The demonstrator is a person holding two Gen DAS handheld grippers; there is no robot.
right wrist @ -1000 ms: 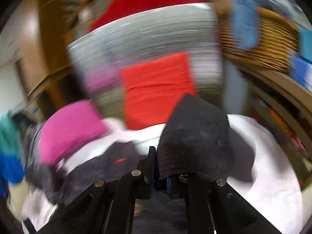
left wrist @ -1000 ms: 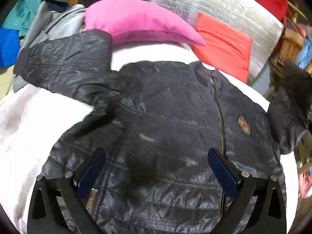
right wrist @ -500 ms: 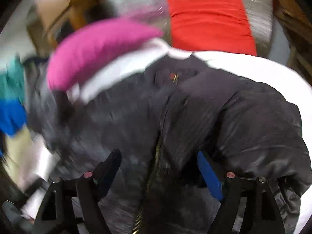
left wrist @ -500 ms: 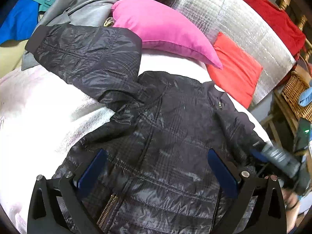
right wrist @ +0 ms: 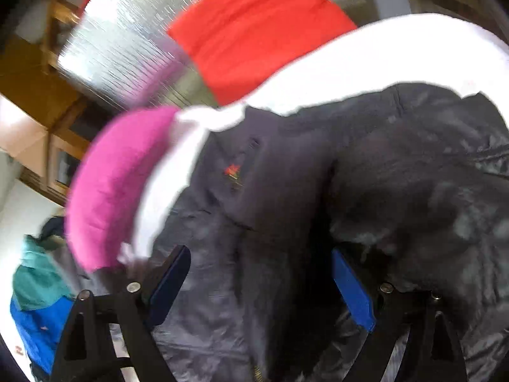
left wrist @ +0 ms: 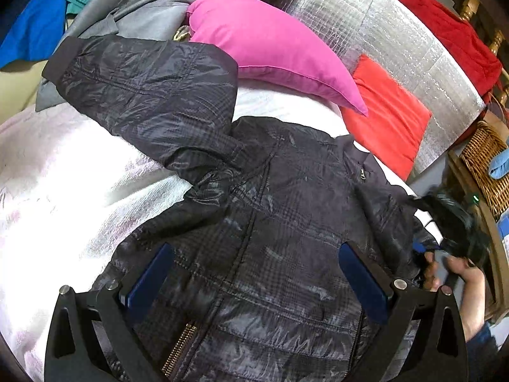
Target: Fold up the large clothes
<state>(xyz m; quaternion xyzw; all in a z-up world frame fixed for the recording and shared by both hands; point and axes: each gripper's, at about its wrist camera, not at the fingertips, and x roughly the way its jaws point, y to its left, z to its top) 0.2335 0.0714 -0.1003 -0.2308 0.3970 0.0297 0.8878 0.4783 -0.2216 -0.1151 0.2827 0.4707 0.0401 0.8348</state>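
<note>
Jacket [left wrist: 286, 238] work sets the step: a dark quilted one lies front-up on the white bedcover [left wrist: 63, 191], its collar toward the far edge by the pink pillow [left wrist: 270, 47] and red cushion [left wrist: 381, 121], its hem toward the near edge. One sleeve [left wrist: 143, 95] lies stretched toward the far left corner, unfolded. The other side looks already turned in over the body near the right edge, though the right wrist view is smeared and I would not swear to how flat it lies.

The left gripper [left wrist: 261, 286] hangs over the lower front with its jaws spread wide and nothing between them. The right gripper [right wrist: 257, 286] has just been closing from a wider spread; its jaws stand half apart over the folded-in cloth, and no pad visibly presses on fabric. A person's hand [left wrist: 458, 273] shows behind it at the right edge.

To do this well, I judge the right side wants settling first: press the turned-in sleeve flat so its edge runs parallel to the zip. Then take the stretched sleeve near its ribbed cuff [left wrist: 60, 60], pinching a single layer, and carry it low across the chest. The slick shell will likely slide, so keep the body pinned while the sleeve travels.
</note>
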